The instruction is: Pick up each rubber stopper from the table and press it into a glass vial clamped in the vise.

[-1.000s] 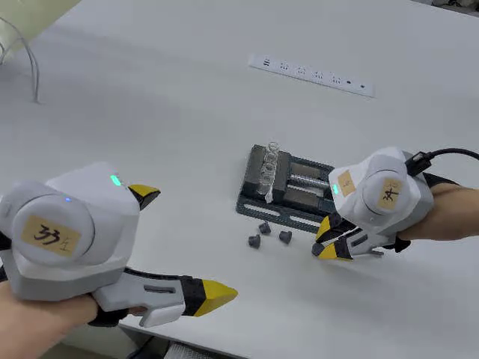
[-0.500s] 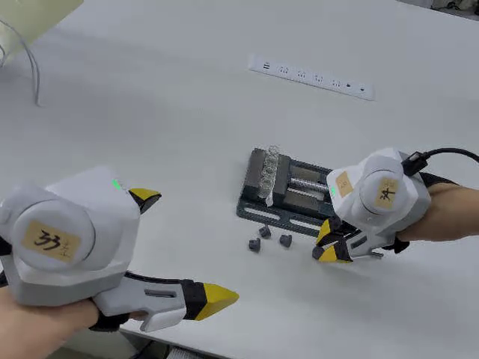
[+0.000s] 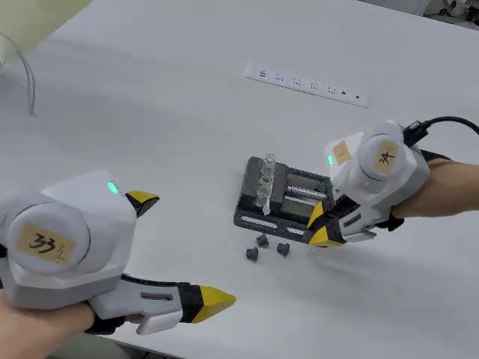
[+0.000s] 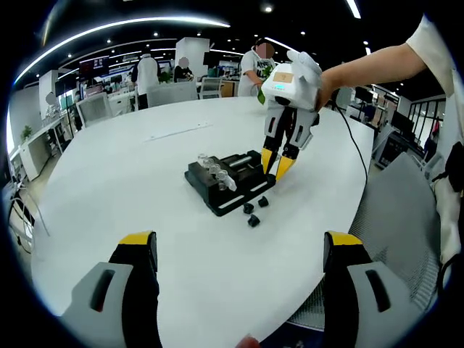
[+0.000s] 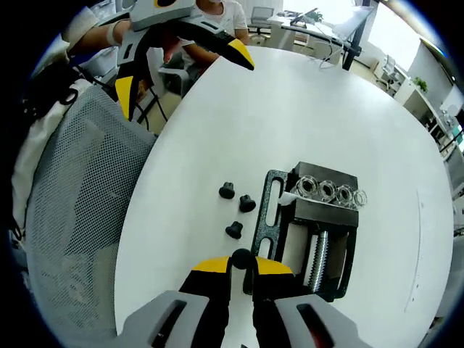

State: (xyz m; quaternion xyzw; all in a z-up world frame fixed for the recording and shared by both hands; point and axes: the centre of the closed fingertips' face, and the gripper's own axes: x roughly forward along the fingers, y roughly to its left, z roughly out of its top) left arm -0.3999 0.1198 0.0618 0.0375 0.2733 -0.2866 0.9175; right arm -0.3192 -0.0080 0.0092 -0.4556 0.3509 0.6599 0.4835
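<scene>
Black rubber stopper (image 5: 241,257) pinched in the narrowed jaws of the right gripper (image 5: 241,267), poised over the vise (image 5: 322,212) for pressing into a clamped glass vial (image 5: 325,191). Three more stoppers (image 5: 247,204) wait on the table (image 5: 290,109), and the left gripper (image 4: 239,243) is spread wide, idle.

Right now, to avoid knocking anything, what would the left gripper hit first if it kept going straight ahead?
Probably the three loose stoppers on the table, just ahead of the vise; the open left gripper has bare table before them. Depth is uncertain.
</scene>
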